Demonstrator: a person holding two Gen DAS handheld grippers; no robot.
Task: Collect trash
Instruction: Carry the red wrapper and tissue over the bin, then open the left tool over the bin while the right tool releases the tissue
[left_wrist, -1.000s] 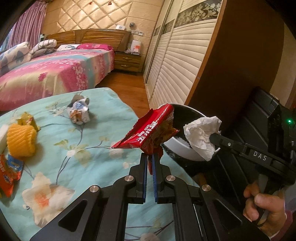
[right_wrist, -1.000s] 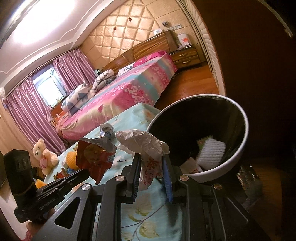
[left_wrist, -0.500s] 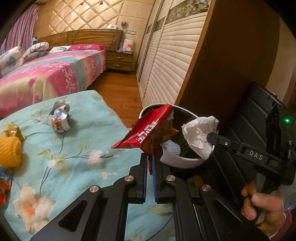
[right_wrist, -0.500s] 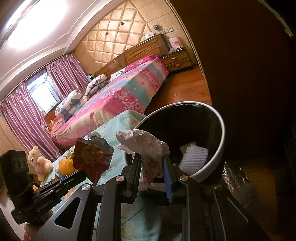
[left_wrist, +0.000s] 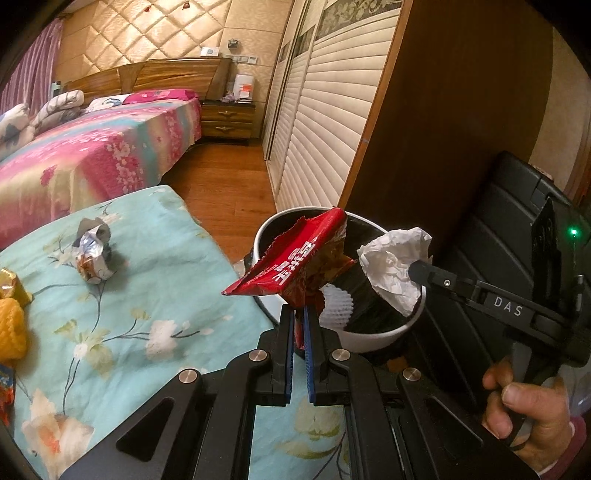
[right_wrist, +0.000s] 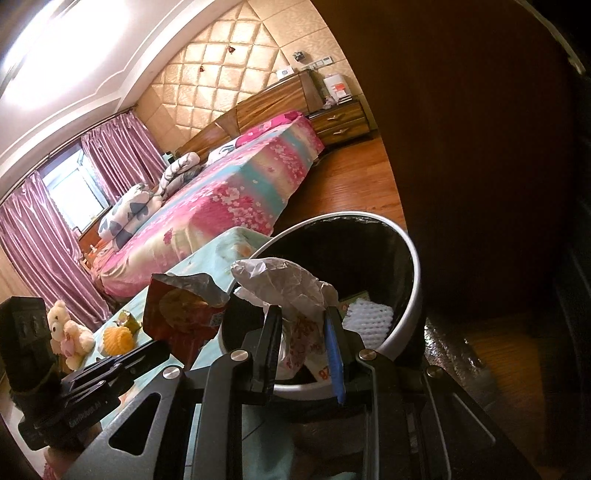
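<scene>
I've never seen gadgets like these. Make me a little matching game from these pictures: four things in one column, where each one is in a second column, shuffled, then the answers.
Things:
1. red snack wrapper
2. crumpled white tissue
3. white foam net
4. crumpled foil wrapper

Places:
A. lying on the flowered cloth
B. pinched in the left gripper
C. already inside the white bin
D. held in the right gripper, over the bin

Pairs: 1-B, 2-D, 3-C, 4-A
</scene>
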